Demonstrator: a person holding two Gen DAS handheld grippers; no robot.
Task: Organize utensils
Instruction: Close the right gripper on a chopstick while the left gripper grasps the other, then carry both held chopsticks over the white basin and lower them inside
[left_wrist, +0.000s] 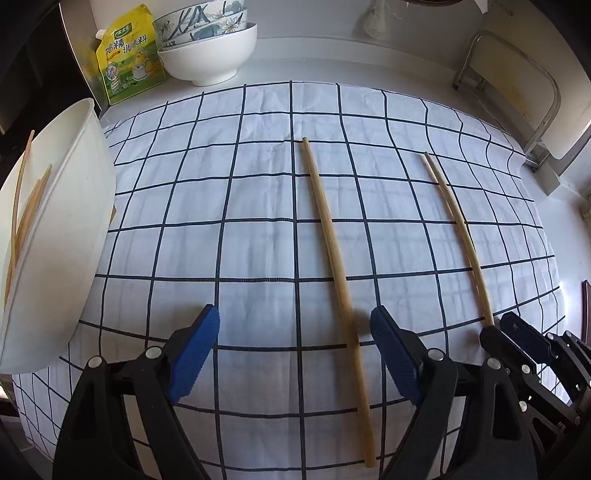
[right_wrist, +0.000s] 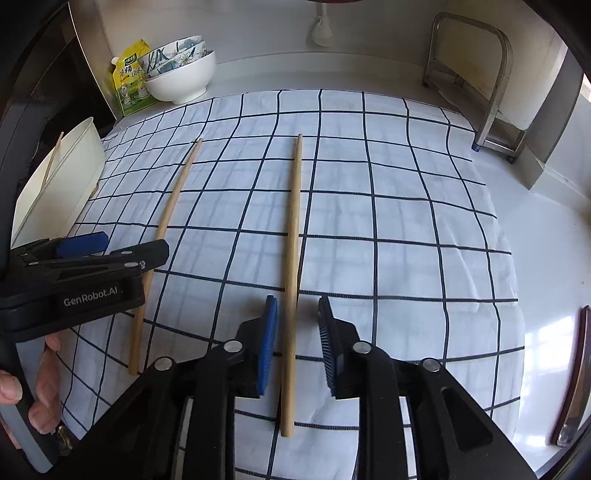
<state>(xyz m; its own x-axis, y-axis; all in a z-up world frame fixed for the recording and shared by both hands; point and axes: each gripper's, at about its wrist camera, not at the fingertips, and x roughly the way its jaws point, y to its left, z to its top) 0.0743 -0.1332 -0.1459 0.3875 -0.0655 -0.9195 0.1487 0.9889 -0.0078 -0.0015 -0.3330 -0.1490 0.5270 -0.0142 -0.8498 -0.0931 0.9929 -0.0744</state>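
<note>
Two wooden chopsticks lie on a white cloth (right_wrist: 406, 206) with a dark blue grid, spread over a pale bench (right_wrist: 546, 258). They run roughly side by side, well apart, pointing away from the cameras.

The left gripper (left_wrist: 295, 332) hangs over the cloth with its blue-padded fingers (left_wrist: 194, 354) spread wide. The left chopstick (left_wrist: 332, 251) lies between them, close to the right-hand finger, and neither pad touches it. In the right wrist view this gripper (right_wrist: 110, 245) shows from the side at the left edge, with a hand (right_wrist: 40, 384) around its handle.

The right gripper (right_wrist: 295, 332) straddles the right chopstick (right_wrist: 293, 266). Its fingers (right_wrist: 267, 343) stand narrowly apart, with a small gap on each side of the stick, so nothing is gripped. The stick rests flat on the cloth. From the left wrist view the same gripper (left_wrist: 498, 328) sits at the near end of the right chopstick (left_wrist: 458, 236).

At the left edge of the cloth stands a white tub (left_wrist: 66, 240), with several more chopsticks (left_wrist: 26, 210) leaning inside it.

At the back left are a yellow pouch (left_wrist: 127, 55) and a stack of bowls (left_wrist: 210, 48), the lowest plain white, the upper ones patterned. A metal rack (right_wrist: 491, 85) stands at the back right
</note>
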